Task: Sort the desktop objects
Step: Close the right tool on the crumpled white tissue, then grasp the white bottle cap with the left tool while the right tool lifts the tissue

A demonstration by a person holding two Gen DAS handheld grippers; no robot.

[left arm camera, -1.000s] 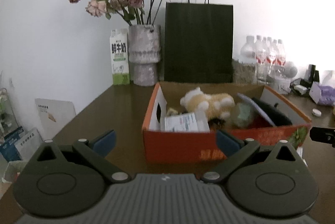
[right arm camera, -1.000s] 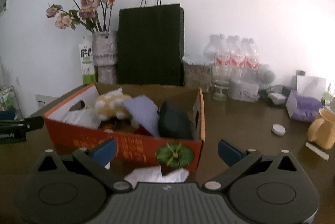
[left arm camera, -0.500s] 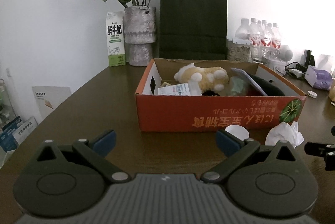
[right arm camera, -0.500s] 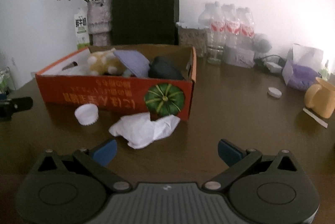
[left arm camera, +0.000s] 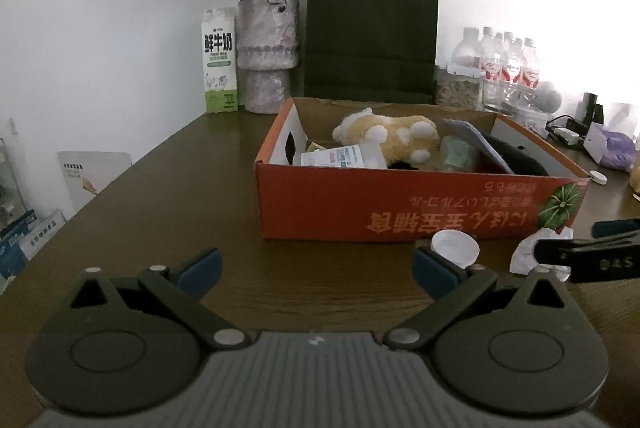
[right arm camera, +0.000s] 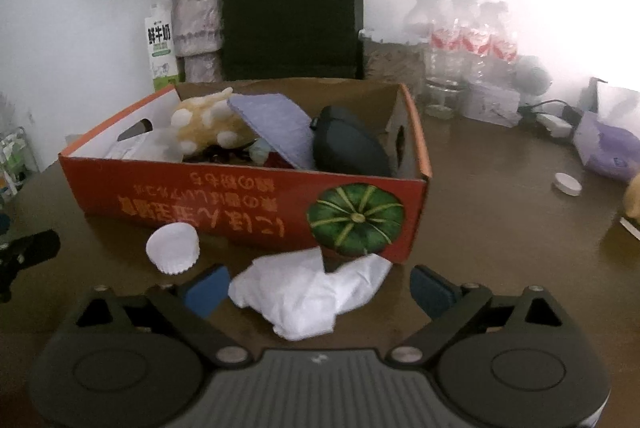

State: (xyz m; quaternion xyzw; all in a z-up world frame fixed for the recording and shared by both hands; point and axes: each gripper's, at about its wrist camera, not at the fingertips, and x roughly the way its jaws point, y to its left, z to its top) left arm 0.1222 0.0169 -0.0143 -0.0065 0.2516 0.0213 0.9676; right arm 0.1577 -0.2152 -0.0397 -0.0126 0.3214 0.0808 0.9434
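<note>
A crumpled white tissue [right arm camera: 308,292] lies on the dark wooden table just in front of the orange cardboard box [right arm camera: 240,200]. My right gripper [right arm camera: 318,290] straddles it, jaws closing, the tissue between the blue pads [right arm camera: 204,290] without being squeezed. A white pleated paper cup [right arm camera: 173,248] sits to the tissue's left. In the left wrist view my left gripper [left arm camera: 316,270] stands open over bare table, short of the box [left arm camera: 400,204]. The cup [left arm camera: 456,248] is by its right fingertip. The right gripper's finger [left arm camera: 588,256] partly hides the tissue [left arm camera: 524,258].
The box holds a plush toy [left arm camera: 388,136], a purple cloth [right arm camera: 276,124], a dark case [right arm camera: 348,148] and packets. Behind stand a milk carton [left arm camera: 218,60], a vase of dried roses [left arm camera: 268,52], a black paper bag [left arm camera: 370,32] and water bottles [left arm camera: 508,68]. A white cap [right arm camera: 567,183] lies right.
Both grippers have sunk toward the table. The right one moved forward until the tissue came between its fingers, and its jaws narrowed slightly. The right finger has entered the left view.
</note>
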